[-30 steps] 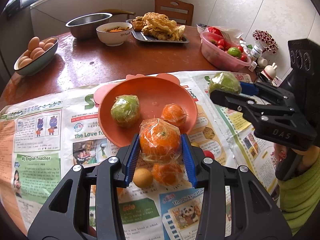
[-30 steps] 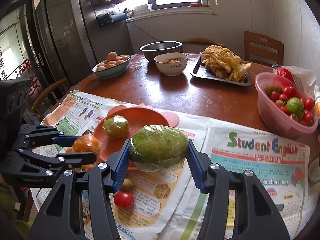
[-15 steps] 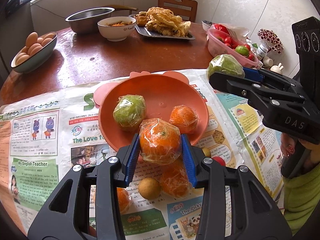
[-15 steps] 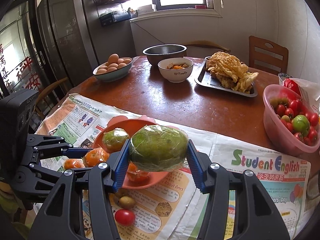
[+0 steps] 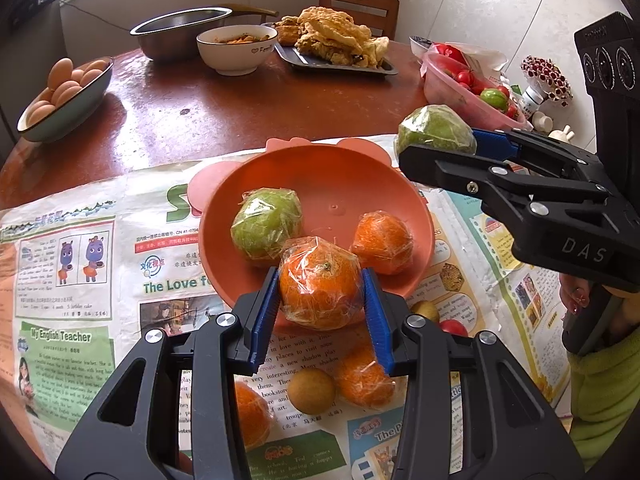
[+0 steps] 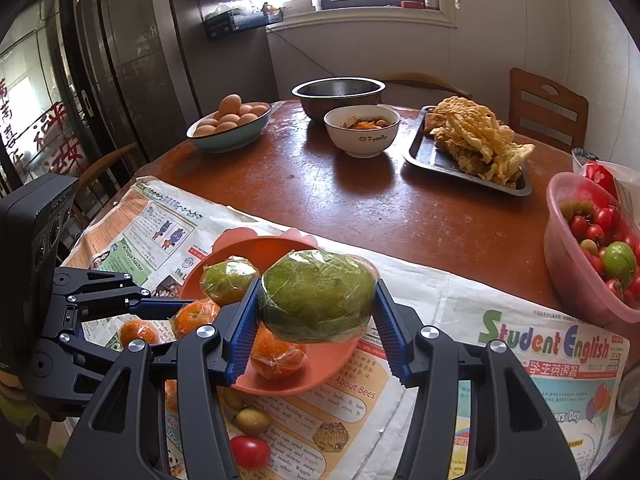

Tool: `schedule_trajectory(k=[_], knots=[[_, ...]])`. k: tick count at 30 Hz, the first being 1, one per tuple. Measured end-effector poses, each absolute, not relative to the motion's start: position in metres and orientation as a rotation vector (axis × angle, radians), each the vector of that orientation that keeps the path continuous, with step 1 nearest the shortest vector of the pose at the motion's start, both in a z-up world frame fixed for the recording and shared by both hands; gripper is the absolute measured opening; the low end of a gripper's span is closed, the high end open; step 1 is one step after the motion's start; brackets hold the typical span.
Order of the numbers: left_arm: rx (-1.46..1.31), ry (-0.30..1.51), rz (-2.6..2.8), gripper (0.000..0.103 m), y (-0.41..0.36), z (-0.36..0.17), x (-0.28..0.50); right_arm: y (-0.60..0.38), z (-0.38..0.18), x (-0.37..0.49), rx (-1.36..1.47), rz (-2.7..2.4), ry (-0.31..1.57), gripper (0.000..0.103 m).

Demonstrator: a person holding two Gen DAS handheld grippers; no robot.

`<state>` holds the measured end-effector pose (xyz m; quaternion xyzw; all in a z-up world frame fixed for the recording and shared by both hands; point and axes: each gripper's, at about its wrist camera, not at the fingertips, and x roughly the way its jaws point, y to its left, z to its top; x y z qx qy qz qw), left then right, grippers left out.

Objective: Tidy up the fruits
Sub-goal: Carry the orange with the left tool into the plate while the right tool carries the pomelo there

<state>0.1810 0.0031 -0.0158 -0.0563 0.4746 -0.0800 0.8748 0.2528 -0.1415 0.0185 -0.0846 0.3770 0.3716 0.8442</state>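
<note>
My left gripper (image 5: 320, 286) is shut on a plastic-wrapped orange (image 5: 319, 280), held over the near rim of the orange plate (image 5: 344, 188). On that plate lie a wrapped green fruit (image 5: 266, 228) and a wrapped orange (image 5: 383, 240). My right gripper (image 6: 316, 306) is shut on a large wrapped green fruit (image 6: 318, 294), held above the plate (image 6: 280, 384) at its right side; in the left wrist view this gripper (image 5: 444, 148) comes in from the right. More wrapped oranges (image 5: 362, 378), a small yellow-brown fruit (image 5: 311, 390) and a red tomato (image 6: 250, 452) lie on the newspaper in front of the plate.
Newspaper (image 6: 520, 360) covers the near half of the round wooden table. A pink bowl of tomatoes (image 6: 592, 256) stands at the right. Farther back are a bowl of eggs (image 6: 230, 124), a steel bowl (image 6: 338, 94), a white bowl (image 6: 362, 128) and a tray of fried food (image 6: 476, 140).
Both grippers have moved closer over the orange plate while keeping their fruit. The right gripper's green fruit has come in leftward, nearer the plate's right rim.
</note>
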Motion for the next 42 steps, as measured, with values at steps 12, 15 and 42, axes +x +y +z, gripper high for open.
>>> schedule_trajectory(k=[12,15,42], knots=[[-0.115,0.997,-0.160,0.033,0.009,-0.022,0.186,-0.118,-0.001,0.265,-0.210,0.818,0.853,0.053],[-0.113,0.993,-0.158,0.033,0.012,-0.023,0.188,-0.113,-0.005,0.267,-0.217,0.824,0.867,0.053],[-0.098,0.977,-0.161,0.033,0.016,-0.024,0.191,-0.098,-0.027,0.277,-0.248,0.839,0.914,0.053]])
